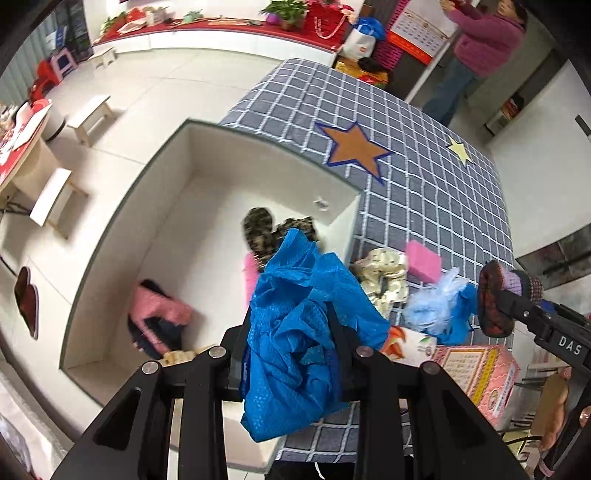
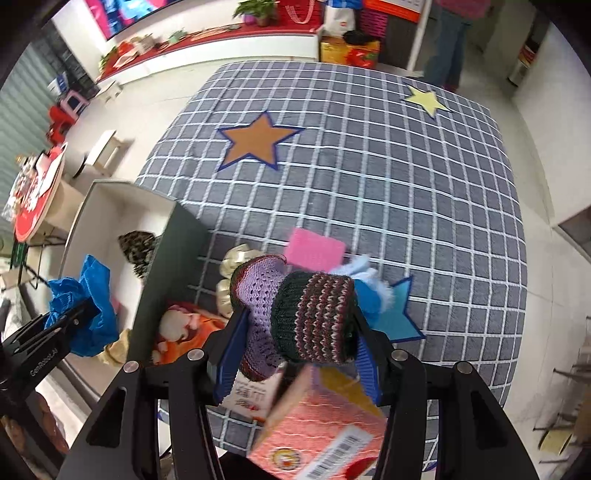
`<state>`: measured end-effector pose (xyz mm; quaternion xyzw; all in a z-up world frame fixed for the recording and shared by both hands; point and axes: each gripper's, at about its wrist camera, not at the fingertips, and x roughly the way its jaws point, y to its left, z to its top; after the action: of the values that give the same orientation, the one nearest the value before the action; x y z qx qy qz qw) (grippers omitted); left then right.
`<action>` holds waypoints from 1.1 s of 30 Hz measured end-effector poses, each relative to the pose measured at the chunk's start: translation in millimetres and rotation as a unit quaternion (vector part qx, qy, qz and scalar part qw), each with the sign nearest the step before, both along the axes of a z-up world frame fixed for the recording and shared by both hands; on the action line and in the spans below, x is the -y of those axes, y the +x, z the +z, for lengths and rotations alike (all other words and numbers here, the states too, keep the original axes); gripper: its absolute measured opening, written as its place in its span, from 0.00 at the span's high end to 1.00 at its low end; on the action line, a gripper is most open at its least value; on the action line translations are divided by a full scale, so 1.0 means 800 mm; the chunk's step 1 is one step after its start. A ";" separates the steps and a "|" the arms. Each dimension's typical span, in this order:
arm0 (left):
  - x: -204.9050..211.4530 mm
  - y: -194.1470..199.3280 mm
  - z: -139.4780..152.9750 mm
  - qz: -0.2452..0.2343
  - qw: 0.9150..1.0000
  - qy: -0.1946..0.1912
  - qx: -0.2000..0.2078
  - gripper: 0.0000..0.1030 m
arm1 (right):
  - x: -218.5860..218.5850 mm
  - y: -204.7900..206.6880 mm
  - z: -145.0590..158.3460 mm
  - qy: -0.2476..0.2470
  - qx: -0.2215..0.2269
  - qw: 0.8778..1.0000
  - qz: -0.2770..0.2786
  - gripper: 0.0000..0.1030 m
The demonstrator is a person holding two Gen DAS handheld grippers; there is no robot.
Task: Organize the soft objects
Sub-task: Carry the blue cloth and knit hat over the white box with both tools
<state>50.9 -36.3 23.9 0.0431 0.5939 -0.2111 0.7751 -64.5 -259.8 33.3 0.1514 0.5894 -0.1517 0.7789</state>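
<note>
crinkly thin blue fabric, ribbed knit wool hat, matt checked woven tablecloth.

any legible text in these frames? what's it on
"DAS": on the right gripper body, seen from the left wrist view.
"GenRobot.AI": on the left gripper body, seen from the right wrist view.
Pink box: barcode digits and print too blurred to read.
Wall calendar: too small to read.
Orange packet: print unreadable.
</note>
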 end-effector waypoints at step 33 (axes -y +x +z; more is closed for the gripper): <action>-0.119 0.015 -0.043 0.084 0.996 -0.001 -0.030 0.67 | -0.201 0.104 -0.043 -0.004 -0.031 0.984 0.174 0.47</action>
<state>62.9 59.2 -10.3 -0.0145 0.6183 -0.1470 0.7719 18.8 -98.7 -0.9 0.0386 0.6300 -0.0206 0.7754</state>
